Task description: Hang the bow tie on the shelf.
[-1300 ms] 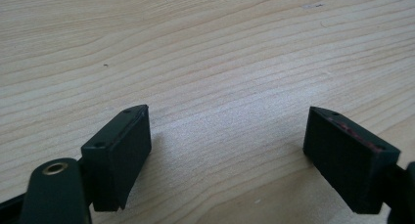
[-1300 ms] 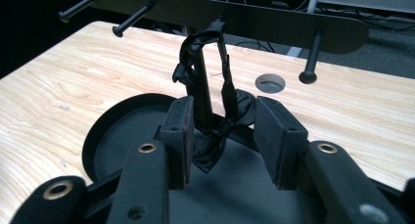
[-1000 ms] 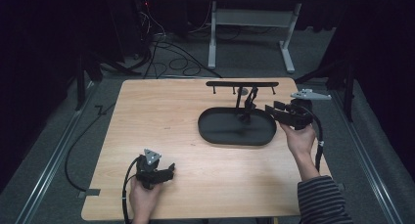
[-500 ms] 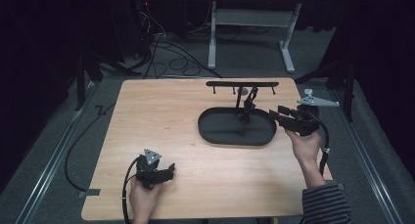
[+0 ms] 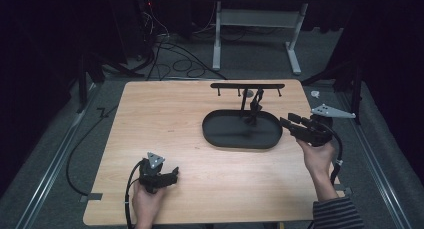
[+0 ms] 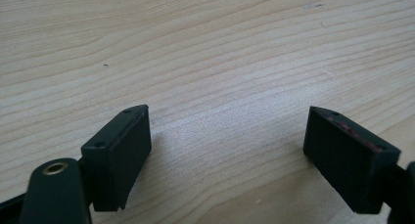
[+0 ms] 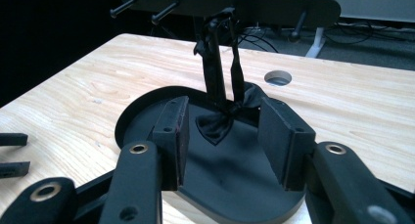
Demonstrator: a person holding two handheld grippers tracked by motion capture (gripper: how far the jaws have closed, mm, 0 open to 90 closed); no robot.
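A black bow tie (image 7: 218, 123) is hanging by its strap from a peg of a black stand (image 5: 247, 86), with the bow itself resting low over the stand's oval base tray (image 5: 220, 138). The stand is sitting toward the far right part of the wooden worktop (image 5: 165, 114), its top bar running along the far edge and its tray lying nearer the right edge than the left.

The right gripper (image 5: 287, 125) is being held just beside the tray's right end, pointing across the tray toward the bow tie. In the right gripper view its fingers (image 7: 171, 136) are standing apart over the near rim of the tray, with the bow showing in the gap between them but farther off, so they are pinching nothing. The jaws have just been closing a little, and nothing is lying between them. The hand (image 5: 317, 156) carrying this gripper is reaching in from the near right corner, a striped sleeve (image 5: 337, 214) showing at the worktop's near edge.

The left gripper (image 5: 172, 175) is resting near the near left corner, well apart from the stand. In the left gripper view its fingers (image 6: 120, 155) are spread wide over bare wood, holding nothing. A small round hole (image 7: 277, 78) is showing in the worktop beyond the tray.
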